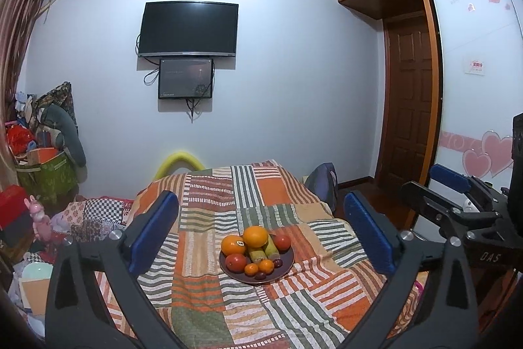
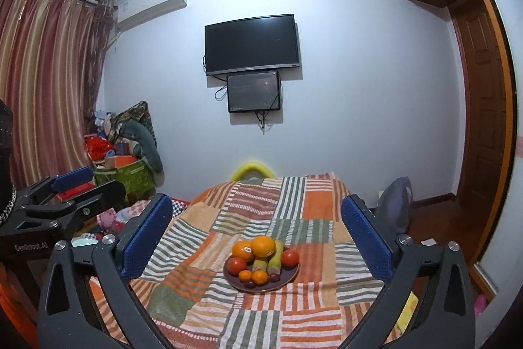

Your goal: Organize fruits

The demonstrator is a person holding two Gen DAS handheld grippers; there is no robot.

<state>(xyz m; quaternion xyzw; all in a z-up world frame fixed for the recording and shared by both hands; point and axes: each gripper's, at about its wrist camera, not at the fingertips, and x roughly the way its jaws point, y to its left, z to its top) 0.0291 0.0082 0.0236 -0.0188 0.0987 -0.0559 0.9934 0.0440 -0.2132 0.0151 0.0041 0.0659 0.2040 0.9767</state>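
**Both claws standing wide open before the full fruit plate**

The left claw (image 1: 261, 234) is standing fully open, its two blue pads (image 1: 153, 231) far apart, and it is holding nothing. The right claw (image 2: 258, 237) is standing open in the same way, also with nothing between its pads (image 2: 145, 234). Each claw is appearing at the edge of the other's view, so they are hanging side by side, apart from each other.

Ahead of both claws, and a little below them, the dark plate (image 1: 284, 267) is resting on the patchwork blanket (image 1: 209, 300) of the bed, not touching either claw. On the plate, two large oranges (image 1: 255, 236) are lying at the far side, two green pieces (image 1: 258, 252) are lying in the middle, and a red fruit (image 1: 236, 261) is sitting at each side. Two small mandarins (image 1: 265, 265) and some dark small fruits (image 1: 260, 275) are lying at the near rim.

Further ahead, past the bed, a television (image 1: 189, 28) and a smaller screen (image 1: 185, 78) are hanging on the wall. To the left, clutter (image 1: 42, 159) is piling beside curtains (image 2: 45, 80); to the right, a wooden door (image 1: 410, 100) is standing.
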